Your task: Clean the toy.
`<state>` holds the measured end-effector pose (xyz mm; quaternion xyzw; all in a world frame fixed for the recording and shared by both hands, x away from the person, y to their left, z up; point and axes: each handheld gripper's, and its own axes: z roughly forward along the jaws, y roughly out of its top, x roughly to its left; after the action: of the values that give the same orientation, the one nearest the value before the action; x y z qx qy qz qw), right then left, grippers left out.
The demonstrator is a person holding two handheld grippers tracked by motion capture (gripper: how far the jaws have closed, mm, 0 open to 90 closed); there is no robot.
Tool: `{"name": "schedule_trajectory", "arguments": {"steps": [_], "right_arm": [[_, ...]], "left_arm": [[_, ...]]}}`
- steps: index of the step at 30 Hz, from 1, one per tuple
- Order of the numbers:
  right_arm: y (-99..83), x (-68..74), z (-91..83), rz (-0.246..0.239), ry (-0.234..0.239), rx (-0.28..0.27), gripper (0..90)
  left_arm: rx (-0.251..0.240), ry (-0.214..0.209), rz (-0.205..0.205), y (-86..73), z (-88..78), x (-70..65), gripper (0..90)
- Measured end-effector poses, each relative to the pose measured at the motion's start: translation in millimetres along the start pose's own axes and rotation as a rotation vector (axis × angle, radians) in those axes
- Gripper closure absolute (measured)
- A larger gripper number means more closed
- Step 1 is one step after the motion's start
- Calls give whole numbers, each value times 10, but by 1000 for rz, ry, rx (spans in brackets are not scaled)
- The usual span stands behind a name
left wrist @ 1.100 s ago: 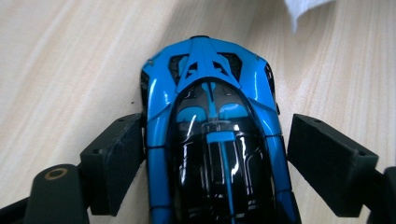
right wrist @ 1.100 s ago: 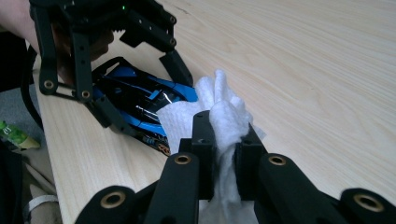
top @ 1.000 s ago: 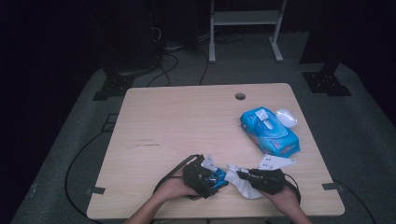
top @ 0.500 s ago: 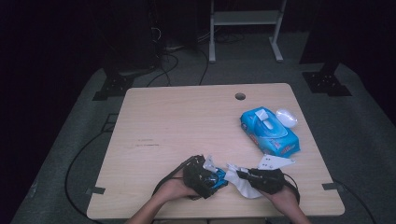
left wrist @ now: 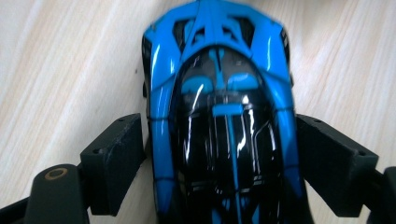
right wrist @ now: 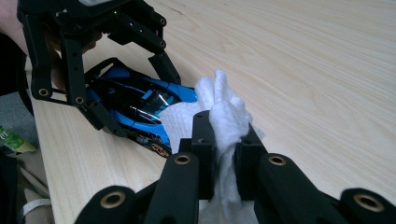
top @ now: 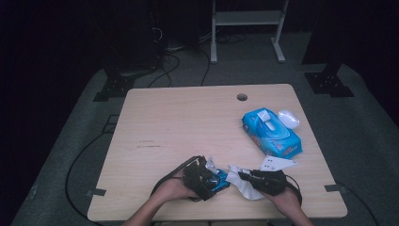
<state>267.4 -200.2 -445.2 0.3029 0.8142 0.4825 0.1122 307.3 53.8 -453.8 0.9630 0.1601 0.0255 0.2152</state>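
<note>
A blue and black toy car (left wrist: 219, 116) lies on the wooden table (top: 188, 122) near its front edge. My left gripper (left wrist: 219, 163) is shut on it, one pad pressing each side, and its jaws have just closed slightly. In the high view the car (top: 221, 179) shows just right of the left gripper (top: 211, 180). My right gripper (right wrist: 224, 126) is shut on a crumpled white wipe (right wrist: 224, 109). The wipe rests against the car (right wrist: 135, 105) on the side facing this camera. The left gripper (right wrist: 137, 95) straddles the car from above. From above, the right gripper (top: 244, 177) points left with the wipe (top: 247, 188) under it.
A blue pack of wipes (top: 272, 133) with an open white flap lies at the right of the table, and a small white rounded object (top: 288, 118) sits beside it. A cable hole (top: 242, 97) is near the far edge. Cables trail off the front left.
</note>
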Motion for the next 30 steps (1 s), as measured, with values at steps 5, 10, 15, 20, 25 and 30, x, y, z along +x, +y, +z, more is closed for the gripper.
{"name": "schedule_trajectory", "arguments": {"steps": [5, 10, 15, 20, 25, 30], "right_arm": [[6, 4, -3, -1, -3, -2, 814], [7, -3, -13, 5, -8, -8, 810], [14, -17, -40, 8, -15, -19, 811], [18, -29, -42, 13, -17, -21, 810], [26, -36, -50, 14, -22, -27, 811], [53, -81, -100, 29, -41, -54, 811]], "left_arm": [[30, 15, 5, 32, 17, -13, 187], [45, 20, 20, 52, 3, -46, 248], [-18, -6, 1, 14, -49, 26, 279], [-45, 24, 16, 2, -45, 29, 281], [-78, 22, 11, 26, -96, 74, 281], [-105, 47, 3, 115, -164, 212, 281]]}}
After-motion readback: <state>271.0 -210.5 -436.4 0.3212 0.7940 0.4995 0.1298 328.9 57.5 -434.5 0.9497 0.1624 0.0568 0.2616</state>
